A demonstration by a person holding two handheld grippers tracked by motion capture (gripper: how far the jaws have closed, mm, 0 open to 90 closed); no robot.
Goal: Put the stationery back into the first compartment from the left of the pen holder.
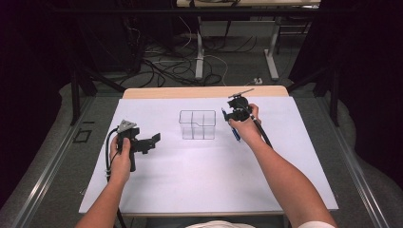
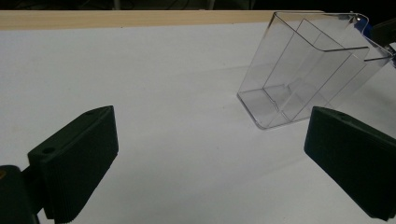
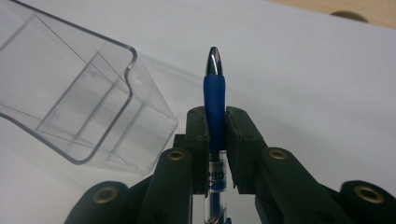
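A clear plastic organiser box (image 1: 197,125) with inner dividers stands upright and empty on the white table sheet (image 1: 199,175). My right gripper (image 1: 231,114) hovers just to its right, shut on a blue pen (image 3: 214,100) whose silver tip points away past the jaws; the pen's lower end (image 1: 235,134) sticks out below the hand. In the right gripper view the box (image 3: 79,107) lies to the left of the pen. My left gripper (image 1: 153,140) rests left of the box, open, nothing between its jaws. The box (image 2: 303,70) sits ahead and to the right in the left gripper view.
The white sheet covers a wooden table whose far edge (image 1: 204,91) shows bare wood. Beyond it are table legs (image 1: 199,57) and cables on the floor. Metal rails (image 1: 52,166) run along both sides of the table.
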